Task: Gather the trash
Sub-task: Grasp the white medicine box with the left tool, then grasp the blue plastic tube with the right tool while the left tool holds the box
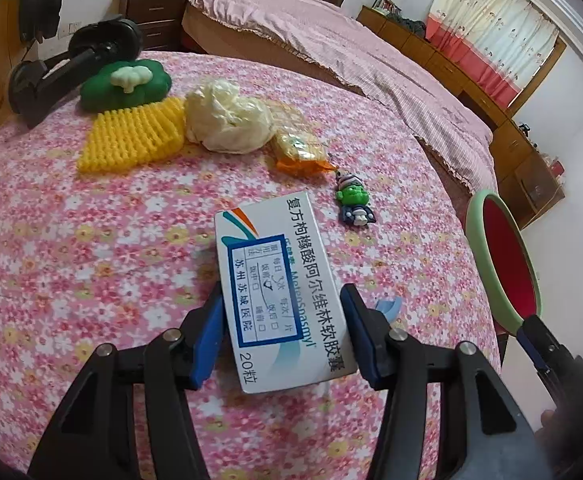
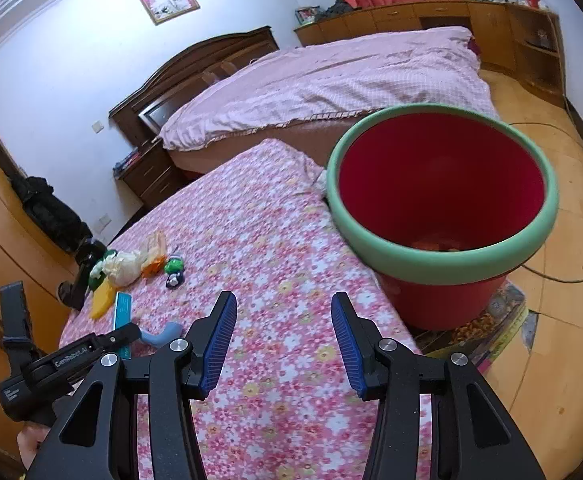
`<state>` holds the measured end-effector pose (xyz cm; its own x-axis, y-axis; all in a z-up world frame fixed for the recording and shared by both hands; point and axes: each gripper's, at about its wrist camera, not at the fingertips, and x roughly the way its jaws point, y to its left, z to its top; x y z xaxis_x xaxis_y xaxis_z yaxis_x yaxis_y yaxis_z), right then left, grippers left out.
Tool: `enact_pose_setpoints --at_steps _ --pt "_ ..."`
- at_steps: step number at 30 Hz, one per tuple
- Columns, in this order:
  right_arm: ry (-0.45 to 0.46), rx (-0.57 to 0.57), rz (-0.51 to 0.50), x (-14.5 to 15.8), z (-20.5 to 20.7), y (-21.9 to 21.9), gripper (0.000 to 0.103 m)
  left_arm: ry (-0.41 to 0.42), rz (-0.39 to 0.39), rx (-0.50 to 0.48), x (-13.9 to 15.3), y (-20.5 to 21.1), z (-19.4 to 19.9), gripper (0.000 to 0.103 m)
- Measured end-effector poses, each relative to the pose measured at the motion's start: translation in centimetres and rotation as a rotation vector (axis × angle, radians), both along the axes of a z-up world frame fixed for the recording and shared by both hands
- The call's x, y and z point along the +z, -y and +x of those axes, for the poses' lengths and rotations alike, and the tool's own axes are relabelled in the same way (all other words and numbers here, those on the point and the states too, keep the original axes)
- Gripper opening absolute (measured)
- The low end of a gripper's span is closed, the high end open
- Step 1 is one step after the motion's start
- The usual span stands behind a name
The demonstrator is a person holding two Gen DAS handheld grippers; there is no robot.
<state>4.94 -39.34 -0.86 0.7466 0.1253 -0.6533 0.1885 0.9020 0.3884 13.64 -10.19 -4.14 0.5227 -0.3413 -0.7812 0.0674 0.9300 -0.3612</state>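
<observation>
Barely begun — the left gripper [image 1: 281, 332] brackets the medicine box [image 1: 279, 292] near the table's [image 1: 71, 240] front edge, grip uncertain; the right gripper [image 2: 283, 344] gapes empty beside the bin [image 2: 443, 236], wrappers uncollected.

**Layout on the table, both wrist views**

Medicine box [image 1: 279, 292] lies flat on the tablecloth [image 1: 71, 260], between the fingers of the left gripper [image 1: 281, 330]. Beyond the box, in a row: foam net [image 1: 131, 138] left, crumpled wad [image 1: 227, 118] centre, snack wrapper [image 1: 297, 142] right. Broccoli toy [image 1: 125, 84] behind the net. Figurine [image 1: 353, 204] right of the box. Bucket [image 2: 443, 216] off the table's right edge, ahead of the right gripper [image 2: 283, 340].
</observation>
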Motion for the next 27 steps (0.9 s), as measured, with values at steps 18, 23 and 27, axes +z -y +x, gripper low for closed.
enact_pose_setpoints --at_steps 18,23,27 --pt "-0.030 0.195 -0.060 0.7 2.2 -8.0 0.051 0.103 0.024 0.179 3.1 -9.6 -3.1 0.056" --pt "-0.051 0.284 -0.082 0.1 3.7 -11.2 0.059 0.099 0.020 0.208 2.6 -11.5 -3.8 0.056" --pt "-0.079 0.318 -0.085 -1.0 5.1 -12.9 0.066 0.084 0.019 0.220 1.8 -12.7 -4.4 0.057"
